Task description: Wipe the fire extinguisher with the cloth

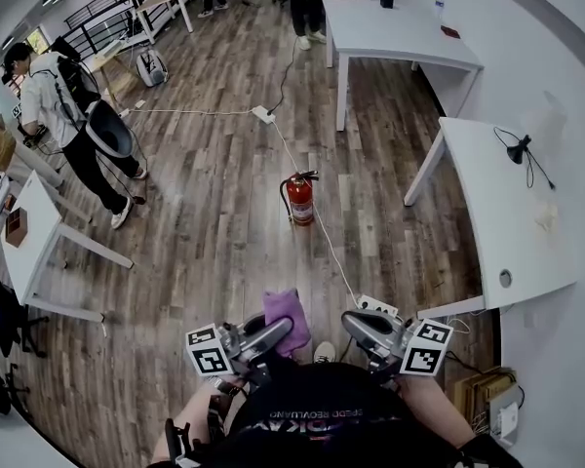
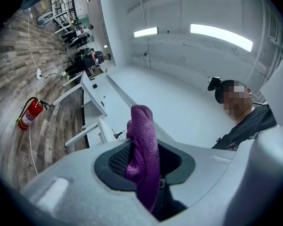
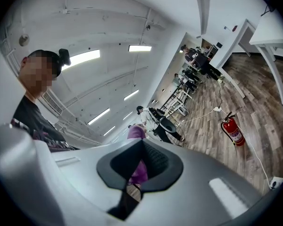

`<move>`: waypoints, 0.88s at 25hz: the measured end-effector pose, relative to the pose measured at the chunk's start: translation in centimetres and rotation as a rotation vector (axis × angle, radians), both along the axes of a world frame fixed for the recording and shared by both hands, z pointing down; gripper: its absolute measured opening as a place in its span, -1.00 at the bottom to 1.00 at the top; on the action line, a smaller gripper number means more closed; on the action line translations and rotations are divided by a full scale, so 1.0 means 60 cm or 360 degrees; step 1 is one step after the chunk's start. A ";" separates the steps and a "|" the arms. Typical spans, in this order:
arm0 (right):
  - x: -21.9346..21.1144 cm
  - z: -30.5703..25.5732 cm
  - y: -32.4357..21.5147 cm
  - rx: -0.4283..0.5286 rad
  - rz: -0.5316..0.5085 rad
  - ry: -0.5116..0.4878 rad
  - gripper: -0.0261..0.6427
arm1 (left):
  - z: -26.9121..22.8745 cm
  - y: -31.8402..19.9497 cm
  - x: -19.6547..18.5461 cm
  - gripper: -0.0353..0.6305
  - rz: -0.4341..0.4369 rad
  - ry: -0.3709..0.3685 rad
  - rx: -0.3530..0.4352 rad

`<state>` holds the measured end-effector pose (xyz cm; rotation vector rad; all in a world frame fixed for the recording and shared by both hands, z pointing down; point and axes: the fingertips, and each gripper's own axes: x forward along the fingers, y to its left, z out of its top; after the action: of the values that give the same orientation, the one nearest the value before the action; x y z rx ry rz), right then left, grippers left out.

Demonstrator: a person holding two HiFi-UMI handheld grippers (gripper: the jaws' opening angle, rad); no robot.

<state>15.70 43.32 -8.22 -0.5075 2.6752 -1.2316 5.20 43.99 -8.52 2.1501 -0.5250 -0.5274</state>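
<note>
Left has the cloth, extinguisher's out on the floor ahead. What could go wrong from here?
1. The fire extinguisher stands free on the floor. A one-sided wipe could tip it, and the right gripper, shut and empty, isn't bracing it.
2. A white cable runs close past its base: snag or trip risk.
3. The left gripper pinches a bunched part of the cloth; rubbing could pull it out.

Count on inspection. Extinguisher (image 1: 300, 200): one. Cloth (image 1: 286, 315): one. Tools: two, being left tool (image 1: 273, 334) and right tool (image 1: 351, 322). White counters (image 1: 400, 32) in the head view: three. Persons (image 1: 54, 96) standing beyond: at least three.
</note>
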 end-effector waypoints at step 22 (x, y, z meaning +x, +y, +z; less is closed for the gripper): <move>0.038 -0.002 -0.058 -0.0044 0.0135 -0.0063 -0.91 | -0.001 -0.069 0.019 -0.60 0.0045 -0.0040 -0.0055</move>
<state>17.97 39.81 -8.32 -0.5877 2.5792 -1.2435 6.34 39.88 -8.61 2.1308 -0.5133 -0.4729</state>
